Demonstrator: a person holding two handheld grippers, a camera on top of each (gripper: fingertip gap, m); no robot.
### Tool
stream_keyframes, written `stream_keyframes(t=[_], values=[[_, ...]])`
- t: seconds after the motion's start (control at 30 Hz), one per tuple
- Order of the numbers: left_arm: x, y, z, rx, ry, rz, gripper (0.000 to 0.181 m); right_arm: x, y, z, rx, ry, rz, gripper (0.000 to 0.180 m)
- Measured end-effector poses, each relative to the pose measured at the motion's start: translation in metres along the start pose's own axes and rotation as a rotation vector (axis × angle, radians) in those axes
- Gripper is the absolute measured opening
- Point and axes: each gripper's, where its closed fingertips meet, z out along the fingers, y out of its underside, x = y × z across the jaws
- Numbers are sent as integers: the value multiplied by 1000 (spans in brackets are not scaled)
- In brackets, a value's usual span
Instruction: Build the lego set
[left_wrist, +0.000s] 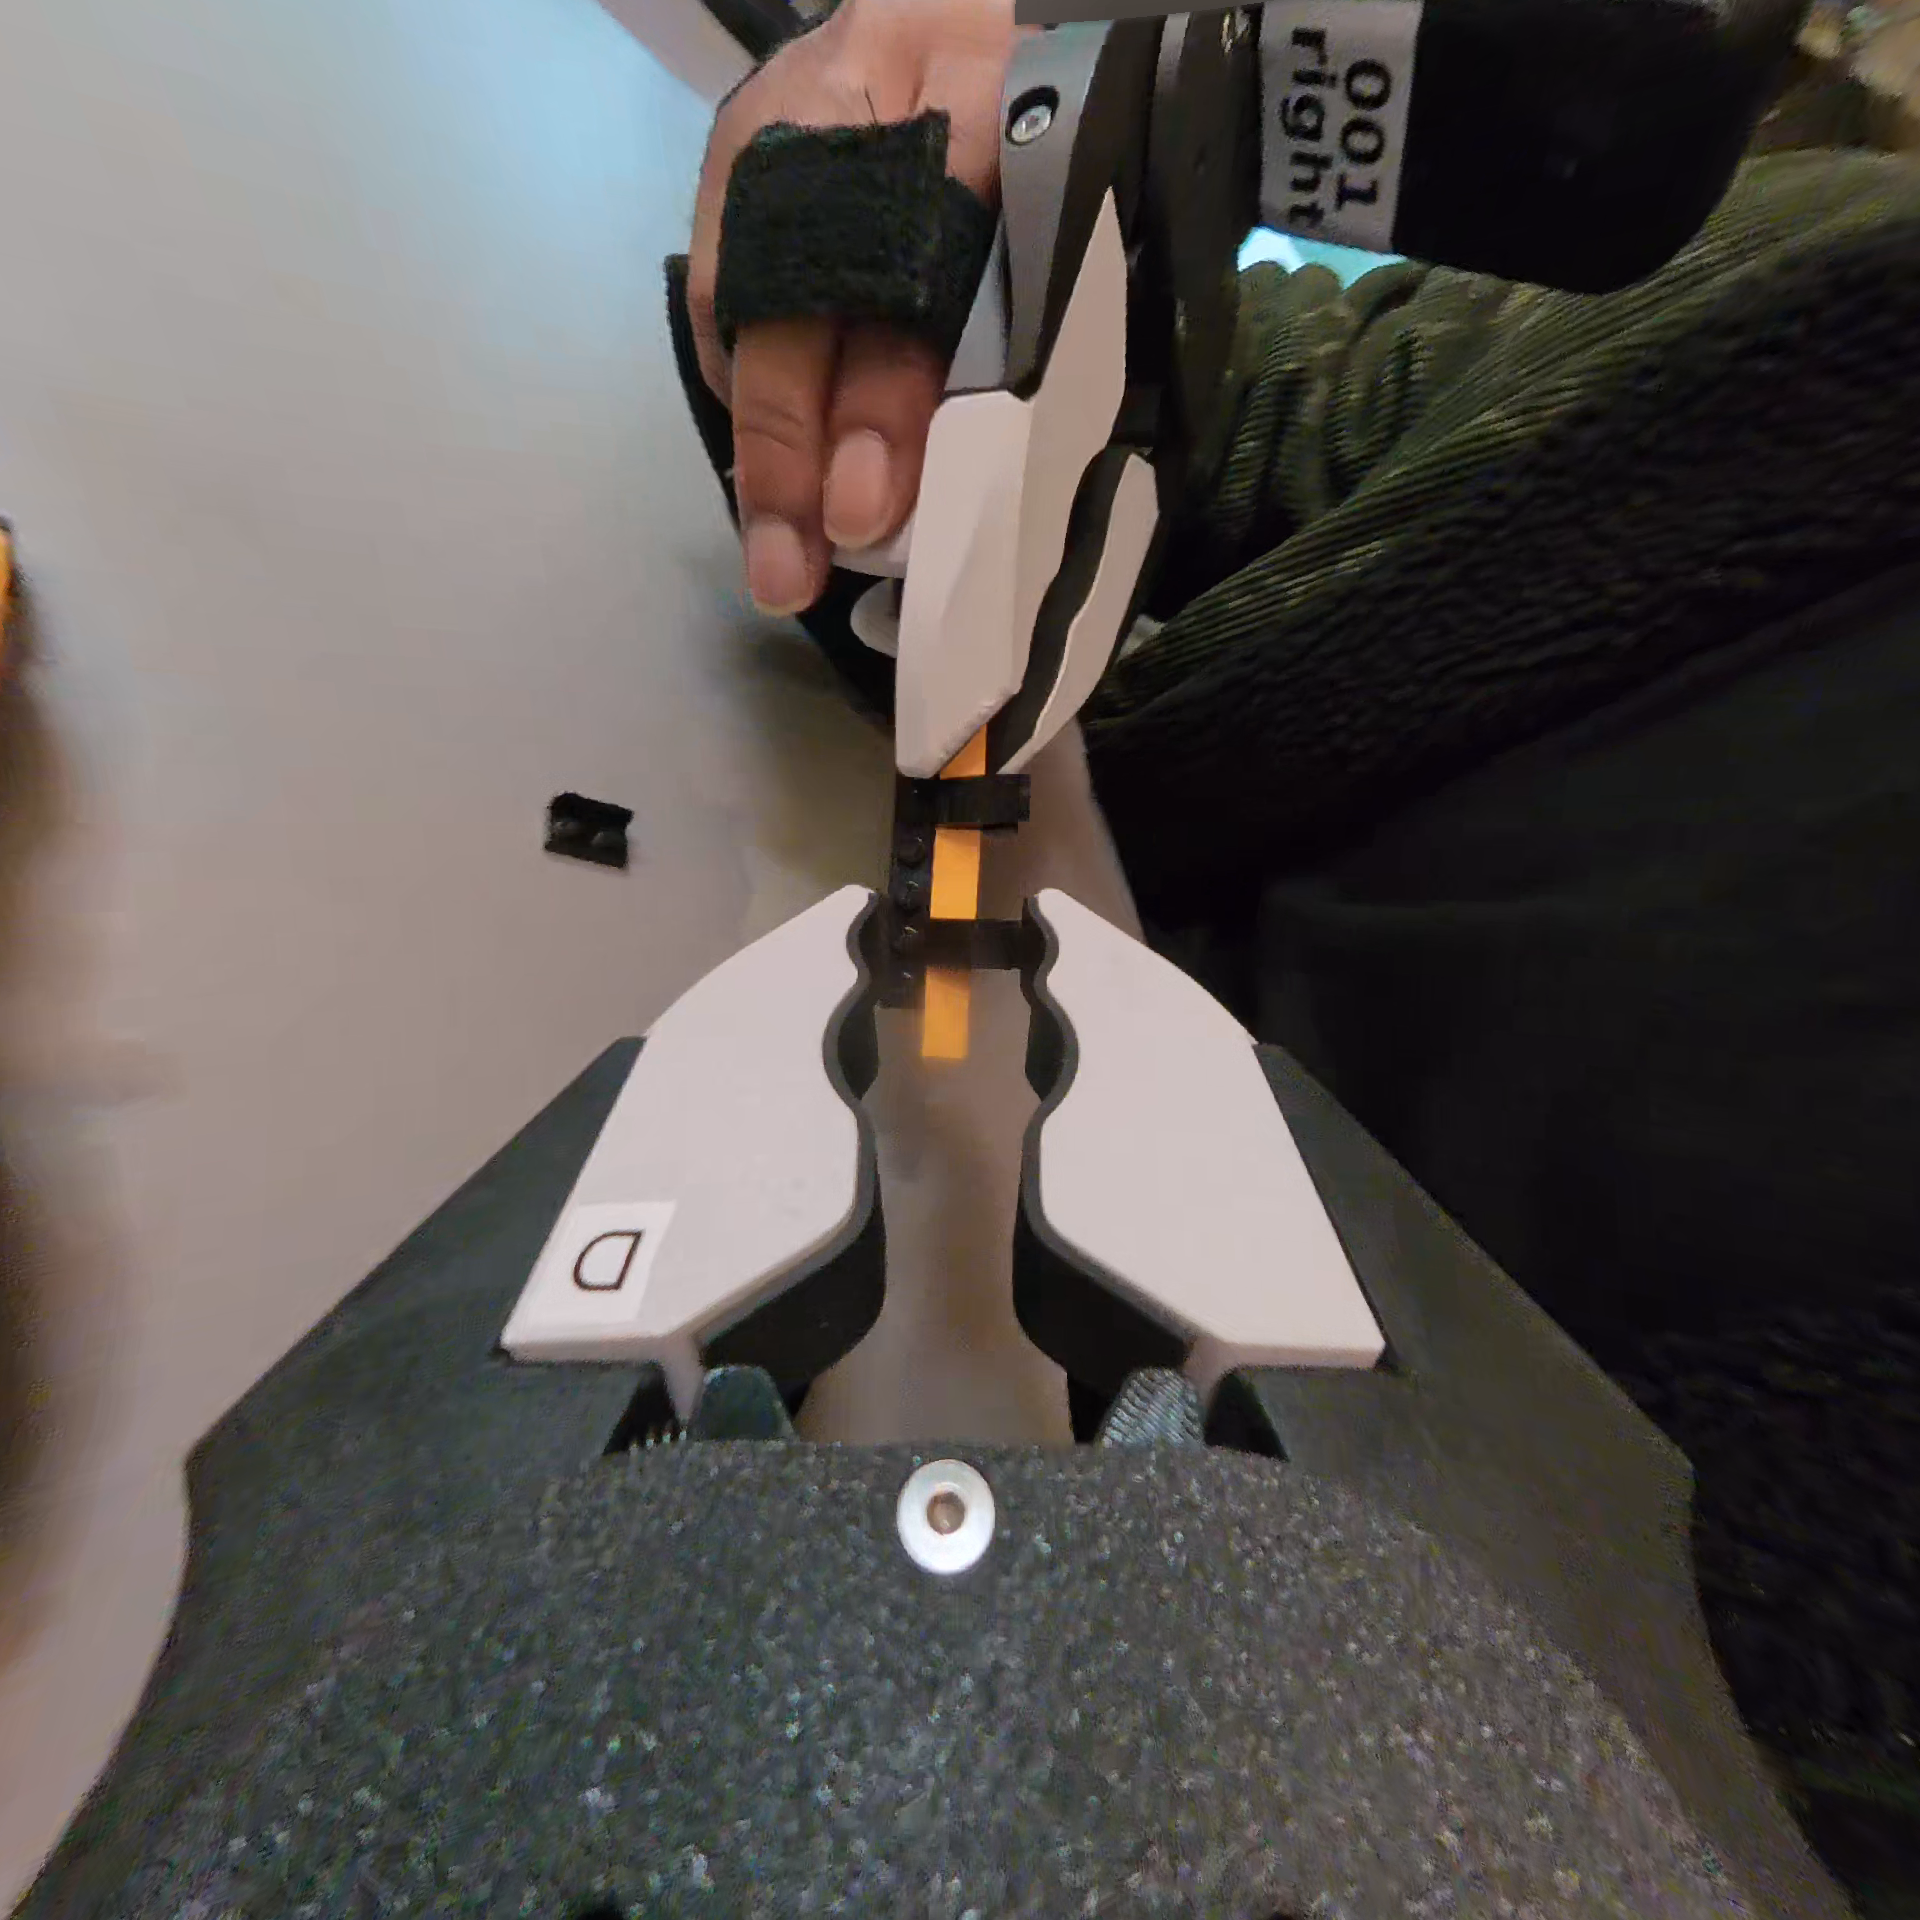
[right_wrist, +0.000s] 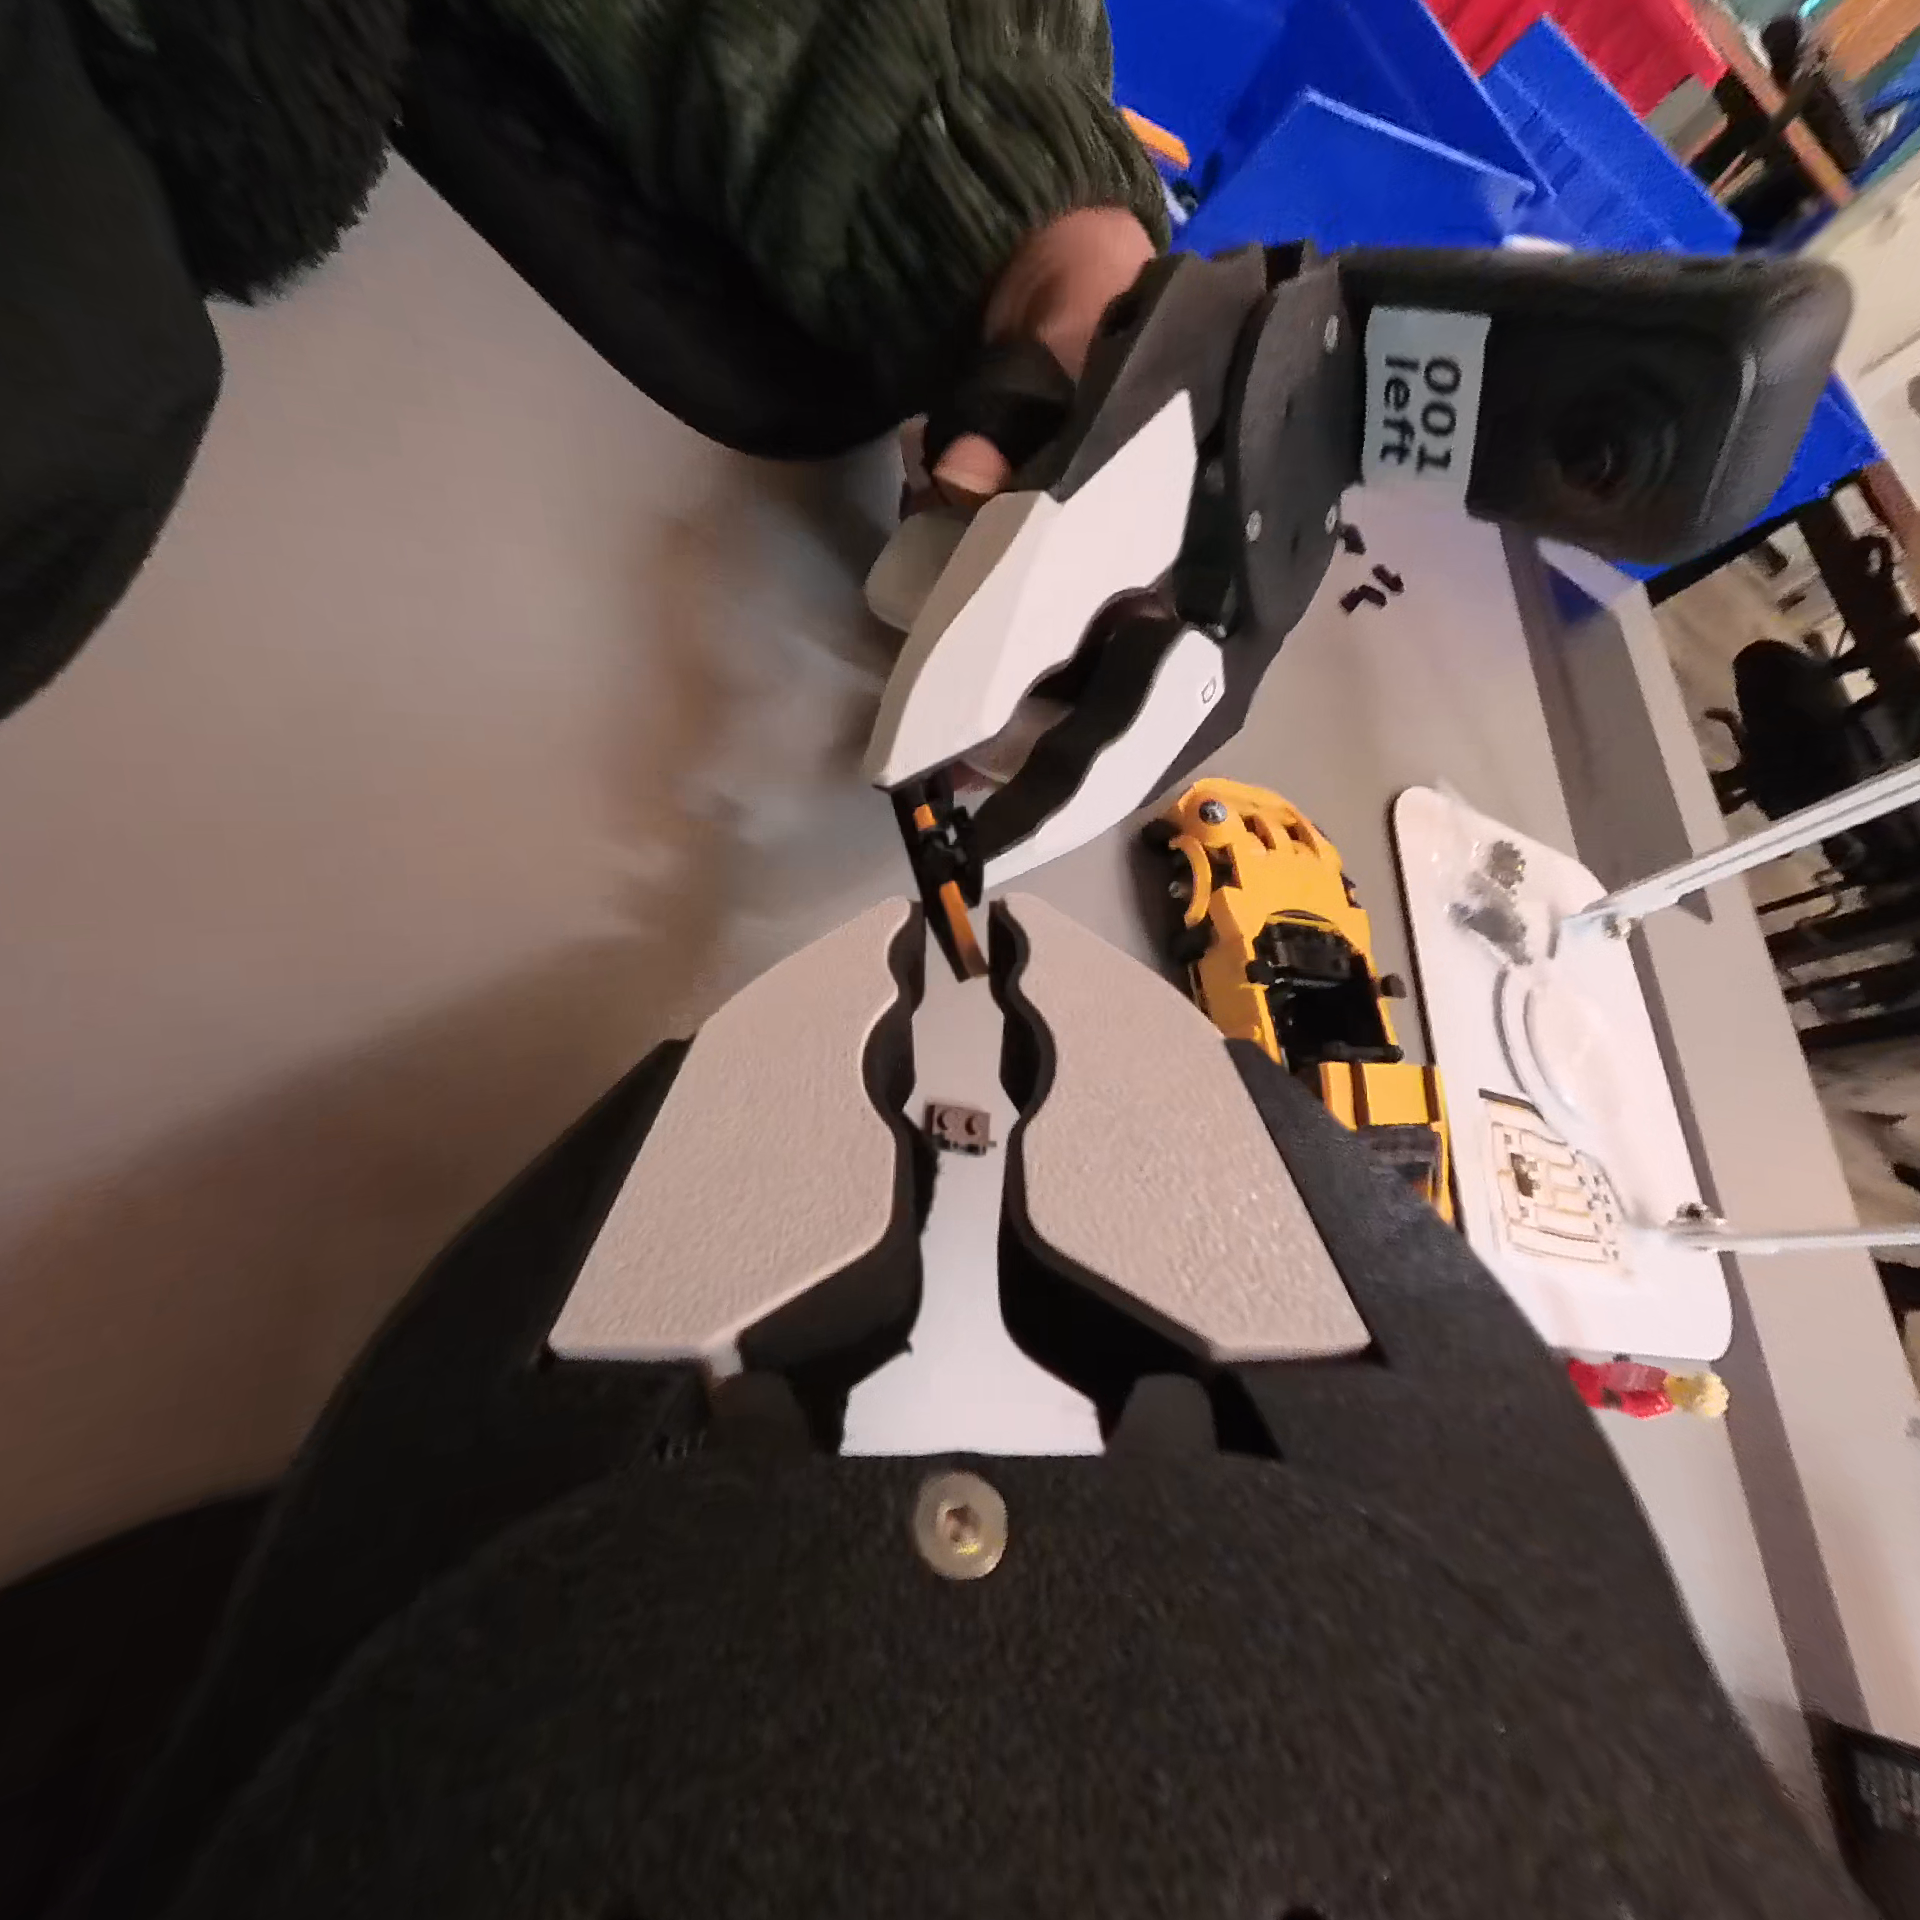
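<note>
Left wrist view: my left gripper (left_wrist: 951, 951) clamped on near end of orange-and-black lego piece (left_wrist: 954, 883), above pale table (left_wrist: 312, 623). My right gripper (left_wrist: 971, 764) pinches piece's far end. Small black brick (left_wrist: 588, 829) lies on table, left.

Right wrist view: piece (right_wrist: 948, 883) spans both claws, held off table. Yellow lego car (right_wrist: 1288, 966) right; white board (right_wrist: 1621, 1288) farther right.

The small lego assembly (left_wrist: 954, 904) is held above the surface (left_wrist: 312, 623) between the left claw (left_wrist: 951, 940) and the right claw (right_wrist: 956, 935), one at each end. The lego car (right_wrist: 1299, 966) lies on the surface beside a board (right_wrist: 1621, 1309) carrying a bag of parts (right_wrist: 1496, 883); a loose piece (left_wrist: 588, 829) lies apart.
</note>
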Motion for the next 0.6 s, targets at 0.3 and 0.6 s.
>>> stream_keyframes(t=[0.3, 0.6], values=[[4, -7, -2, 27, -43, 32, 28, 0, 0, -7, 11, -68, 243, 9], [-16, 0, 2, -101, -402, 312, 20, -2, 5, 3, 44, -219, 826, 9]])
